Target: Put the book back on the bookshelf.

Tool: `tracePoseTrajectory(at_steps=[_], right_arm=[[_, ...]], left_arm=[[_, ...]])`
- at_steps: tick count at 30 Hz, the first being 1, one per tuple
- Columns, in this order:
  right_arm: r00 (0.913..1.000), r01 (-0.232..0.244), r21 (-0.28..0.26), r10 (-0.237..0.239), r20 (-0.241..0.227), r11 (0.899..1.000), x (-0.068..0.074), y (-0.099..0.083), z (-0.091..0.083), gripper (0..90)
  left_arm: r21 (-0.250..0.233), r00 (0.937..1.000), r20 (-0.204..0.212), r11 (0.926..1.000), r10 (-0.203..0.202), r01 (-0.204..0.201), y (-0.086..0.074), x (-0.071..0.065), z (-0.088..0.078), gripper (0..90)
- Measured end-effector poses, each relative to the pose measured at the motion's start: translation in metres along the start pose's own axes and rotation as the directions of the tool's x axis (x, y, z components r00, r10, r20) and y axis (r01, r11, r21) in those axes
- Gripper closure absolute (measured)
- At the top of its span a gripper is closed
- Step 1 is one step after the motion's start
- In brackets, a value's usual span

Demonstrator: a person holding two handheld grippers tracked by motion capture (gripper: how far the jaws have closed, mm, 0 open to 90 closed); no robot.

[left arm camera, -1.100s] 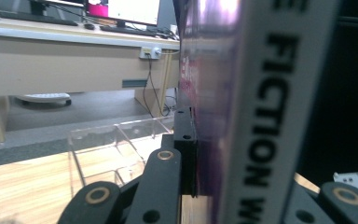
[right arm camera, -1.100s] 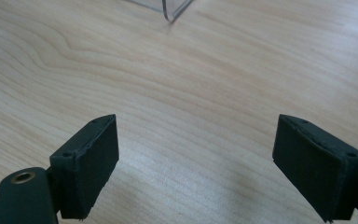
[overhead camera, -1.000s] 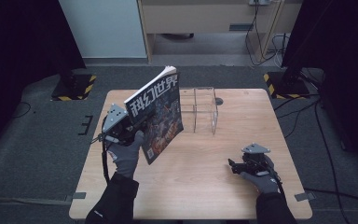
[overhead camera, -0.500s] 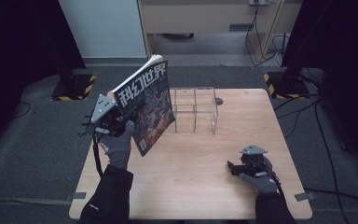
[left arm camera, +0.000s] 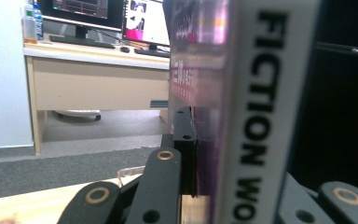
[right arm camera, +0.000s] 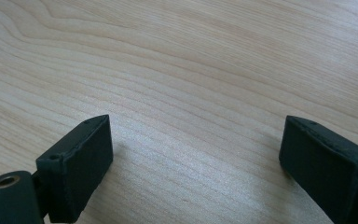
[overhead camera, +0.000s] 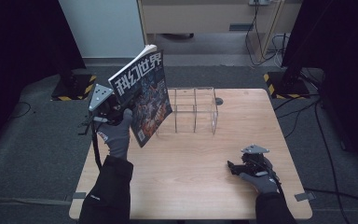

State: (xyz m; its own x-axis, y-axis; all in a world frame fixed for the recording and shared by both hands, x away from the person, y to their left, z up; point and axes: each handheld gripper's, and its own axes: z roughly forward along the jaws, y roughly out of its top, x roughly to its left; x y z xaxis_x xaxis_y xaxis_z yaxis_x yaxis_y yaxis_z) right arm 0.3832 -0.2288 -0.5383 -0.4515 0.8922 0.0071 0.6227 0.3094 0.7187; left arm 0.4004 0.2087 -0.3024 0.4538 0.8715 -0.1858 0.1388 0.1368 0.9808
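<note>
Two hand-held grippers are working over a light wooden table [overhead camera: 191,177], and one thing is in play: a thick glossy magazine with a dark illustrated cover and large white characters [overhead camera: 142,93]. The left gripper [overhead camera: 116,112] is clamping this magazine by its lower spine edge; in the left gripper view the black jaws are pressing on either side of the white spine [left arm camera: 261,112], so the grip is closed on the magazine. The magazine is hanging in the air above the table's left edge, its long axis running steeply upward and tilting toward the far right. Just to its right, and partly behind its lower corner, a clear wire rack with upright dividers [overhead camera: 193,109] is standing on the far half of the table. The rack therefore lies rightward and downward from the held magazine, and the left hand is by far the nearer one. Slotting the magazine in would probably call for bringing its long axis in line with the dividers. The right gripper [overhead camera: 235,168] is resting low at the near right, well apart from the rack, with its jaws standing wide and empty over bare wood.
</note>
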Motion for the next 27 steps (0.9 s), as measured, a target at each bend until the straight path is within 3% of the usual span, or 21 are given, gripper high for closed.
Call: tracePoseTrajectory(at_steps=[8, 19, 27], right_arm=[[1.0, -0.001, 0.0, 0.001, 0.001, 1.0, 0.0, 0.0, 0.0, 9.6], [1.0, -0.002, 0.002, 0.002, 0.0, 1.0, 0.0, 0.0, 0.0, 9.4], [1.0, 0.0, 0.002, 0.0, -0.002, 1.0, 0.0, 0.0, 0.0, 9.3]], left_arm=[[-0.019, 0.9996, -0.008, 0.9995, -0.026, 0.026, 0.004, 0.007, 0.007, 82.0], [-0.021, 0.9996, -0.01, 0.9994, -0.027, 0.027, 0.008, 0.007, 0.022, 82.0], [-0.02, 0.9992, -0.034, 0.9996, -0.02, 0.019, 0.005, 0.009, 0.038, 82.0]])
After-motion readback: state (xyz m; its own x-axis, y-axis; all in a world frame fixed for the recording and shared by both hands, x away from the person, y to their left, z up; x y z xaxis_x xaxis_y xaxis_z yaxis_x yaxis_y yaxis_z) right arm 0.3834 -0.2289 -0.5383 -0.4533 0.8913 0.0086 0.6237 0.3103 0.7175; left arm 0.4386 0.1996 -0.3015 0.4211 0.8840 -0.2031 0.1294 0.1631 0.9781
